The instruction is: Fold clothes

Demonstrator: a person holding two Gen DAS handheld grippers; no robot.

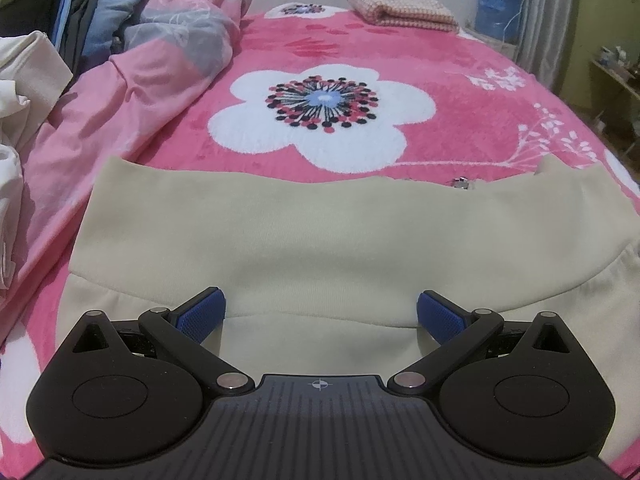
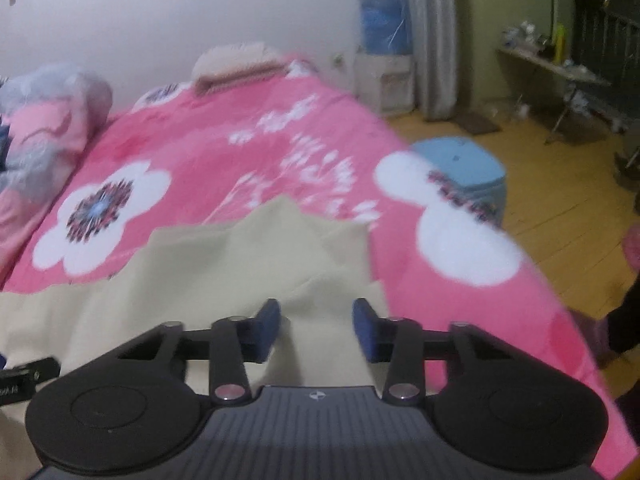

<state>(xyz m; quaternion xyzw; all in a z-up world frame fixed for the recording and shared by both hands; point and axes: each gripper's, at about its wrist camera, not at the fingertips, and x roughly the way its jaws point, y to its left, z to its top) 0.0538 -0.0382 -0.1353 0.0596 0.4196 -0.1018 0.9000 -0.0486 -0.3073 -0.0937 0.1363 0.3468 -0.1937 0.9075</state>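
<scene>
The garment (image 1: 320,232), a cream knit piece, lies flat across the near end of the bed on the pink blanket (image 1: 460,64), with a wide ribbed band running crosswise in the left wrist view and a seam curving below it. The left gripper (image 1: 321,314) sits low over the garment with its jaws spread wide; the blue pads (image 1: 202,314) stand well apart, cloth shows between them, and nothing is held. A small metal fitting (image 1: 461,182) shows at the garment's far edge. In the right wrist view, which is blurred, the right gripper (image 2: 316,328) is partly open over the garment's right end (image 2: 224,264); a raised fold of cloth runs up between the pads (image 2: 267,328), but whether either pad touches it cannot be told, and no grip is evident. The far edge of that end rises in a rumpled peak. A large white flower (image 1: 320,116) on the blanket lies just beyond the garment. A pink and grey quilt (image 1: 160,48) is bunched along the left side of the bed, with stacked clothes (image 1: 92,8) behind it. A folded waffle blanket (image 1: 400,6) rests at the far end. A blue stool (image 2: 464,168) stands on the wooden floor (image 2: 560,216) beside the bed.
</scene>
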